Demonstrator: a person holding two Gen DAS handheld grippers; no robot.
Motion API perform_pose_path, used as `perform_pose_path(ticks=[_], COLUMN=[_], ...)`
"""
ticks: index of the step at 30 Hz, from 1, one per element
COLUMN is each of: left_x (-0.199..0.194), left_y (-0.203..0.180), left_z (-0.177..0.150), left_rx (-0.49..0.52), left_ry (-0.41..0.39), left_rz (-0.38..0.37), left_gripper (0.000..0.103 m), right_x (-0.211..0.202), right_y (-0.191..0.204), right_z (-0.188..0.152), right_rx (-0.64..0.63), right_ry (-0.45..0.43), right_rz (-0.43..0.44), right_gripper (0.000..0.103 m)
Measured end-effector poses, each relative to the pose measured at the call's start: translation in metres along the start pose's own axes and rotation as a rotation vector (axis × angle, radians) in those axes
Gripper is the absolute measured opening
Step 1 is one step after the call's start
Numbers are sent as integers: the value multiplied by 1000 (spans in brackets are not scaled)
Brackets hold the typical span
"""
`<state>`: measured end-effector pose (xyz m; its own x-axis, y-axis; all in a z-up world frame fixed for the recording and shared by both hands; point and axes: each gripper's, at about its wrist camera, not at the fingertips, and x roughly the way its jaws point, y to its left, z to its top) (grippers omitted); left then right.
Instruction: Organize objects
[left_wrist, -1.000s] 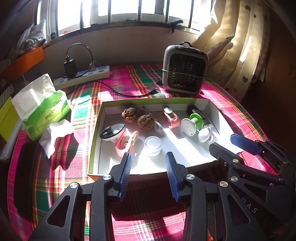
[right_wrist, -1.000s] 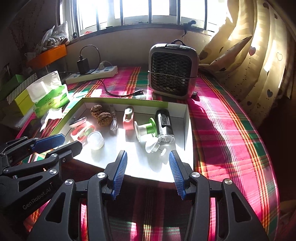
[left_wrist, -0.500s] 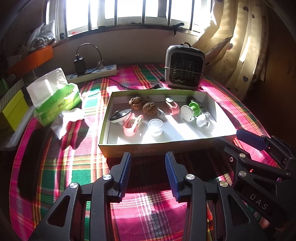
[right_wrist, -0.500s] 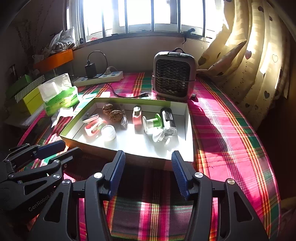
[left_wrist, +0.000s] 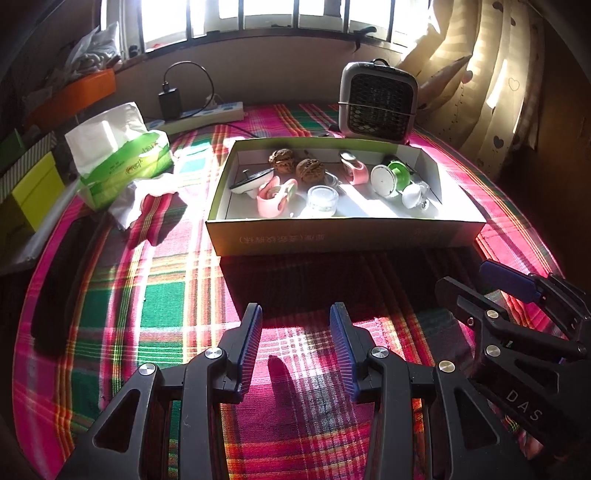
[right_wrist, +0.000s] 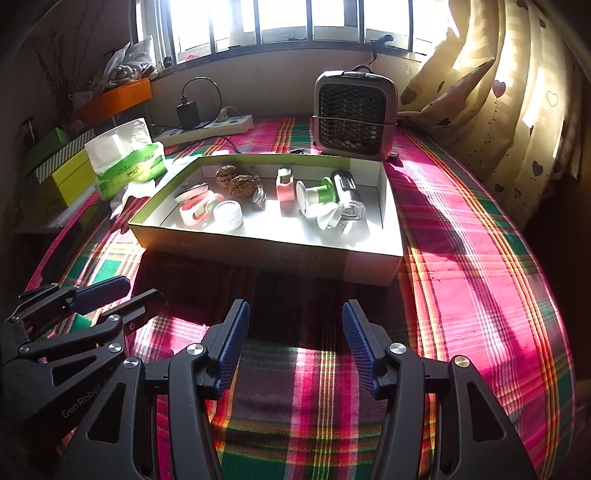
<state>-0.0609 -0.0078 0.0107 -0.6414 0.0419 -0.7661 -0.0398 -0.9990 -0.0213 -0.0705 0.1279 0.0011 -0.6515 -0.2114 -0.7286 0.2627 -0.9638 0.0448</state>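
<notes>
my left gripper (left_wrist: 295, 354) jaws apart, nothing in em | right gripper (right_wrist: 293, 350) just opened wider, empty too | shallow white cardboard box (left_wrist: 347, 236) of small bits sits ahead of both, over plaid cloth (right_wrist: 461, 258)

- One box (left_wrist: 343, 236) on the plaid cloth (left_wrist: 155, 306), and plenty inside.
- Two walnuts (left_wrist: 310, 169), side by side at the back.
- Two pink clips: one (left_wrist: 275, 195) front left, one (left_wrist: 355, 170) further back.
- One clear cup (left_wrist: 322, 197).
- One green spool (left_wrist: 391, 177).
- One small white fan (right_wrist: 327, 218), lying against the spool.
- One silver cylinder (right_wrist: 347, 194), seen from the right wrist.
- One dark-topped dish (left_wrist: 251, 180) at the left end.
- Outside: one heater (left_wrist: 377, 103), one tissue pack (left_wrist: 122, 158), one power strip (left_wrist: 207, 113), one charger (left_wrist: 170, 104).
- Two tools: left (left_wrist: 295, 350) and right (right_wrist: 291, 349).
</notes>
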Motion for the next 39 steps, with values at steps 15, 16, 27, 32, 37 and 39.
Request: perform_pose_path(ticks=[15,16,27,32,37,39], left_x=[4,4,4,4,4,4], left_y=[-12,-13,-14,-14,-14,-14], left_z=[-14,-15,-15,-15,-15,-15], left_rx=[11,16,17,15,15,14], left_ry=[10,5,6,6,6,6], left_rz=[25,29,29,27,28,27], left_gripper=[39,41,43,44,44,44], right_x=[5,5,3,4,5,5], right_y=[-12,-12,-12,-14,-15,-15], right_z=[-16,-17,-22,-23,-22,-22], right_rx=[22,23,10,20,22,23], right_ry=[71,73,79,82,85,85], right_rz=[-39,-45,-66,-73,-79,-79], right_gripper=[56,58,69,76,78,79])
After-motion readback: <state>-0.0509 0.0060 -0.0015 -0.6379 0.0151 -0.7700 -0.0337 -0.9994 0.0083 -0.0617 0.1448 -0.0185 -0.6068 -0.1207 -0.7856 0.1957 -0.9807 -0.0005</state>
